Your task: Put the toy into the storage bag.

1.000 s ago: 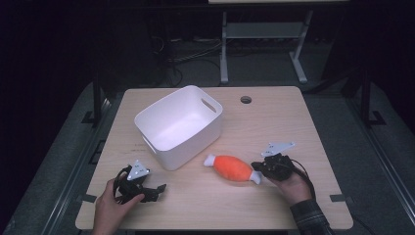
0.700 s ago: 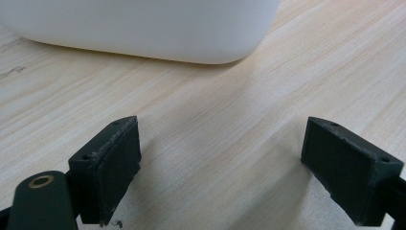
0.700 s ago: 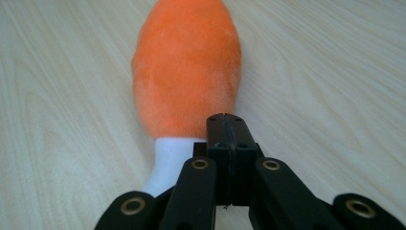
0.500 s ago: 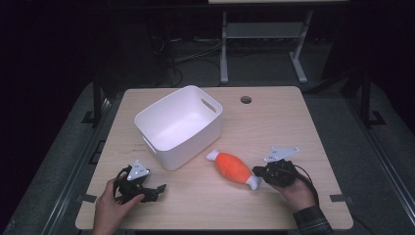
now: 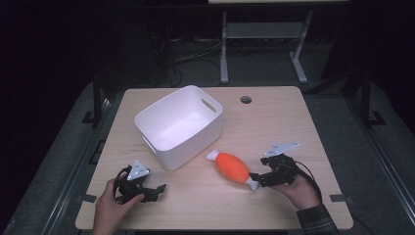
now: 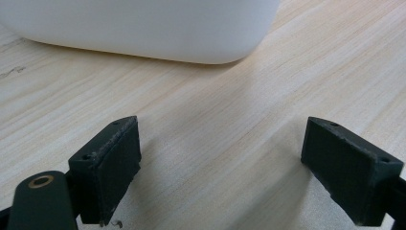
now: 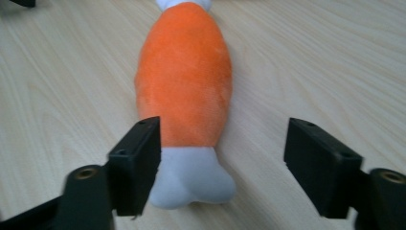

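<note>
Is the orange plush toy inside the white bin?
No, the orange plush toy lies on the table, beside the white bin.

plush toy [image 5: 233, 167]: 1 | white bin [image 5: 179, 125]: 1 | table [image 5: 303, 127]: 1

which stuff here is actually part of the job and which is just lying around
In the job:
- orange plush toy, white end between the right gripper's jaws, which have just been opening
- white bin, beside the toy

Just there:
- left gripper, open over bare table
- round hole in the table
- metal stand behind
</note>
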The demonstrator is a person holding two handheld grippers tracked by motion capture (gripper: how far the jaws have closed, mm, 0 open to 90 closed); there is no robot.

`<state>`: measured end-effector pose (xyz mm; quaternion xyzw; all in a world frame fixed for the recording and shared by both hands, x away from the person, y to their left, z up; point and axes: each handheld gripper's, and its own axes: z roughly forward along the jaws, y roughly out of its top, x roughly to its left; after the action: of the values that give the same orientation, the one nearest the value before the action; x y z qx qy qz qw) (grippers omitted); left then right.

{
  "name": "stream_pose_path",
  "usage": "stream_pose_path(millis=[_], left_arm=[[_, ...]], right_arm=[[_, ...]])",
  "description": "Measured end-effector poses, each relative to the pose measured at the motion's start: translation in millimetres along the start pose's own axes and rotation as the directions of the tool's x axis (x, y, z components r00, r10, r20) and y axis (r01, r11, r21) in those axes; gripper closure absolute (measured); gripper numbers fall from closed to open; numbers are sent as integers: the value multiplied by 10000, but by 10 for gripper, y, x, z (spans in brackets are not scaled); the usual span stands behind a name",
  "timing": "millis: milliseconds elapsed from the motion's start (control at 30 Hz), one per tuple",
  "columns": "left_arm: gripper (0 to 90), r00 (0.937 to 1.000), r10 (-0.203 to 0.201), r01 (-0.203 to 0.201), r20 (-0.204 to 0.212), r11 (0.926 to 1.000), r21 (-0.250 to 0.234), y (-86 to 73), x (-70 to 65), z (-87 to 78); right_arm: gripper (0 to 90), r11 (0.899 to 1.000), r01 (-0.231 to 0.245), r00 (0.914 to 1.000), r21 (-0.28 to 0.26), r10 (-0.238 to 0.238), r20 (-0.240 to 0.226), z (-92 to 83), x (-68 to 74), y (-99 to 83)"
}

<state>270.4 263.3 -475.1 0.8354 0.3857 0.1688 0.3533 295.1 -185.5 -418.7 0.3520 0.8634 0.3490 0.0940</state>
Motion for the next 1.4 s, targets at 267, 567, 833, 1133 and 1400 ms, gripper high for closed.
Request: stream_pose_path(millis=[267, 567, 833, 1133, 1400], left_arm=[[126, 10000, -52, 52, 2, 10000, -43, 0, -3, 3], [126, 10000, -56, 56, 4, 10000, -46, 0, -4, 3], [126, 10000, -27, 27, -6, 10000, -35, 0, -2, 2], [126, 10000, -49, 49, 5, 10000, -11, 1, -3, 0], [126, 10000, -48, 48, 7, 10000, -11, 1, -3, 0]], right_arm=[[142, 9993, 169, 9997, 343, -162, -185, 56, 48, 119], [127, 9984, 397, 9988, 404, -385, -303, 177, 102, 347], [80, 9967, 585, 9977, 565, -563, -385, 314, 143, 487], [32, 9935, 733, 9963, 868, -691, -503, 513, 189, 609], [24, 9878, 745, 9970, 1367, -707, -329, 753, 227, 653]])
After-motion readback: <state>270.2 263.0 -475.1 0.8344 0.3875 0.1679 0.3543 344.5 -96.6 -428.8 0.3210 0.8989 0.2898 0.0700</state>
